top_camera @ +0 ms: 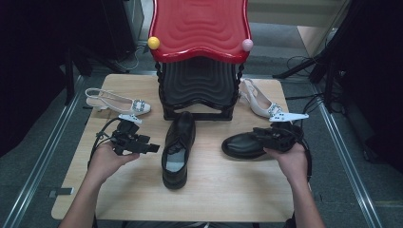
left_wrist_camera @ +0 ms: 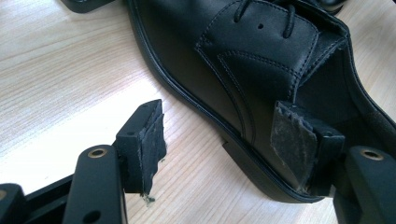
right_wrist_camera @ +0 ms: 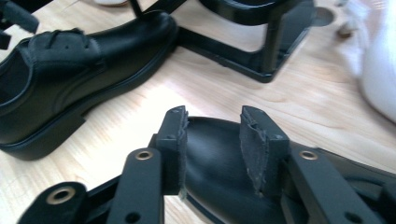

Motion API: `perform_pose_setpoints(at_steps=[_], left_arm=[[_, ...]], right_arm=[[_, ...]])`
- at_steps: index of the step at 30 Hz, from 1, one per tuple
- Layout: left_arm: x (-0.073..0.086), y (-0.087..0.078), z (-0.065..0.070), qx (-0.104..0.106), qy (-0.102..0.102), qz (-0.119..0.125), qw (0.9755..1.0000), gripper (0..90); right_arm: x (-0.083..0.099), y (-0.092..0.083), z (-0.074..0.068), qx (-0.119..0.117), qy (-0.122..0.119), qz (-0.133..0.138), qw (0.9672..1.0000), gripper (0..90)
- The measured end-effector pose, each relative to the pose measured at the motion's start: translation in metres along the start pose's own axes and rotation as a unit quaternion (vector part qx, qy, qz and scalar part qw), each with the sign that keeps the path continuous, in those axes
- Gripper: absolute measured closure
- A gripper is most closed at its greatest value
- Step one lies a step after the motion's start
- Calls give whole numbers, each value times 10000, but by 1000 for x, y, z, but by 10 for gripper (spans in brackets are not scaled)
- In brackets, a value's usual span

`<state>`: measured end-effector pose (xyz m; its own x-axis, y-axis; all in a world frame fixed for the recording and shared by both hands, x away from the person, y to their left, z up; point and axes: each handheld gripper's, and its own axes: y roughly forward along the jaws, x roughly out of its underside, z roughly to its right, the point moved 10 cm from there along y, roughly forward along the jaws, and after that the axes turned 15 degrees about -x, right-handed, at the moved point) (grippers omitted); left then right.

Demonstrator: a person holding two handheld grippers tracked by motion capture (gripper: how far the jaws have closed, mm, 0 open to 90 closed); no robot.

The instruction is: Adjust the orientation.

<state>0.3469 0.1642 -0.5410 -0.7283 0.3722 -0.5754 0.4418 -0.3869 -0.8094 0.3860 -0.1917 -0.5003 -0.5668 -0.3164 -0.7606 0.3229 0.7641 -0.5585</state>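
The black shoe (top_camera: 243, 144) lies sideways on the table's (top_camera: 214, 190) right half, its toe between your right gripper's (right_wrist_camera: 212, 156) narrowed jaws; whether they pinch it, I cannot tell. Your left gripper (left_wrist_camera: 219, 149) stands spread beside the other black shoe (top_camera: 178, 148) at centre.

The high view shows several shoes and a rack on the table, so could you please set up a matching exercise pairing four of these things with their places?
Things:
1. Black lace-up shoe
2. Second black shoe
3. White slingback shoe with buckle
4. Yellow ball

Places:
A. At the left front corner of the red rack top
B. Under the right gripper
C. Middle of the table, toe towards the rack
D. Left of the rack, beyond the left gripper

Pairs: 1-C, 2-B, 3-D, 4-A
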Motion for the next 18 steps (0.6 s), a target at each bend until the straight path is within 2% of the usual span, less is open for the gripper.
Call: perform_pose_setpoints(at_steps=[5,9,18], left_arm=[[1,2,1,-21,52,-33,10000,353],[0,3,2,-19,60,-28,10000,354],[1,4,1,-24,53,-52,10000,354]], right_arm=[[3,-18,16,186,145,50,9997,829],[7,-29,30,438,233,22,9988,895],[15,-56,55,858,416,112,9954,900]])
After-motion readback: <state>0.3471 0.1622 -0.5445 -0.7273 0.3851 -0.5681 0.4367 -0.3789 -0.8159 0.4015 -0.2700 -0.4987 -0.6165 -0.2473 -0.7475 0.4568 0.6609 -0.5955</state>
